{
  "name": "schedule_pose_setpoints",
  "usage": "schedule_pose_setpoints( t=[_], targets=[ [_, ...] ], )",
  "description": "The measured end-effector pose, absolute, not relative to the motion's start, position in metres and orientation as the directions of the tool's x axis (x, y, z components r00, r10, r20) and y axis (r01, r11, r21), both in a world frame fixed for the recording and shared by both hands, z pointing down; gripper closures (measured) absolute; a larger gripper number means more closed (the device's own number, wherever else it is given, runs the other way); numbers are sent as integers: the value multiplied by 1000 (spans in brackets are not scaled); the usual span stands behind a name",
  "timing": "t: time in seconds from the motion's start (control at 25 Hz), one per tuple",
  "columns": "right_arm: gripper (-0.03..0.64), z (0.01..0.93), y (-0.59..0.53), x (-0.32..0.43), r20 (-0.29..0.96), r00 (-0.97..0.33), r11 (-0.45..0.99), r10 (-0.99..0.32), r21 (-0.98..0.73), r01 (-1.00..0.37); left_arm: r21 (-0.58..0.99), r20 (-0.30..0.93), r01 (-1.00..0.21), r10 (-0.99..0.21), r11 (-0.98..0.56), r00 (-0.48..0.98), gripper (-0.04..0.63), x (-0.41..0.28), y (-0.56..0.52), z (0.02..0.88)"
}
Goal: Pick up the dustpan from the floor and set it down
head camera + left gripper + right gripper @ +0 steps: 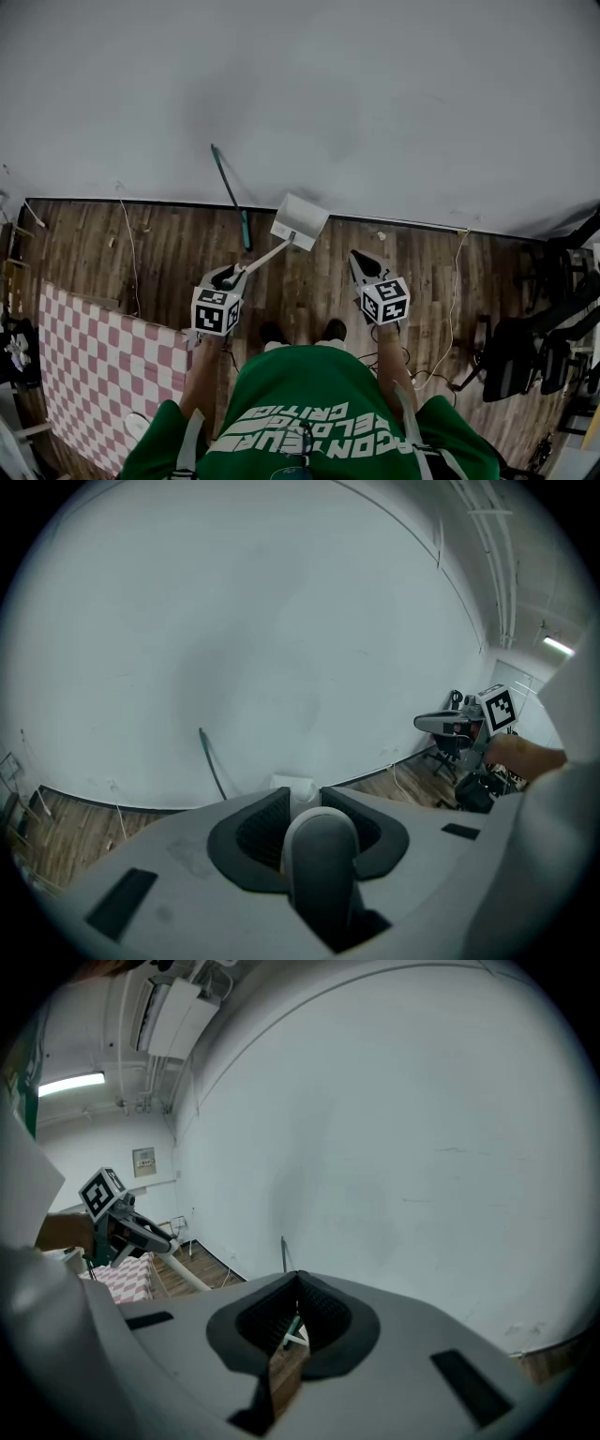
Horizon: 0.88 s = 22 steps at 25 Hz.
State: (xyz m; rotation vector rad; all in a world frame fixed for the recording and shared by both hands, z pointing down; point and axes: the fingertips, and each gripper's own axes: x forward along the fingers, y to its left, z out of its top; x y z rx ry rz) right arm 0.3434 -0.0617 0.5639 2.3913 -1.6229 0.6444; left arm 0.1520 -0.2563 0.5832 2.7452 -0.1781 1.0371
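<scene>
My left gripper (230, 276) is shut on the long white handle (265, 255) of the dustpan. Its white pan (300, 220) sticks out ahead toward the foot of the wall; I cannot tell whether it touches the floor. In the left gripper view the rounded handle end (321, 857) fills the gap between the jaws of the left gripper (305, 801), with the pan (292, 786) just beyond. My right gripper (362, 263) is to the right, shut with nothing in it; in its own view the right gripper (298, 1281) has its tips meeting.
A green broom (231, 193) leans on the white wall (375, 94) left of the pan. A red-and-white checked cloth (94, 361) lies at the left. Black chairs (514, 356) and cables (456, 281) are at the right. The person's shoes (333, 329) stand on the wooden floor (169, 253).
</scene>
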Motion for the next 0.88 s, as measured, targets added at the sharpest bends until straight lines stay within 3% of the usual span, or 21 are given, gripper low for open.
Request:
schedule_pose_setpoints(
  t=[0.88],
  targets=[
    [609,580,-25,394,463,312,-404,-830,-114,-907,147,710,-218,-50,-965,702,489,191,-231,605]
  ],
)
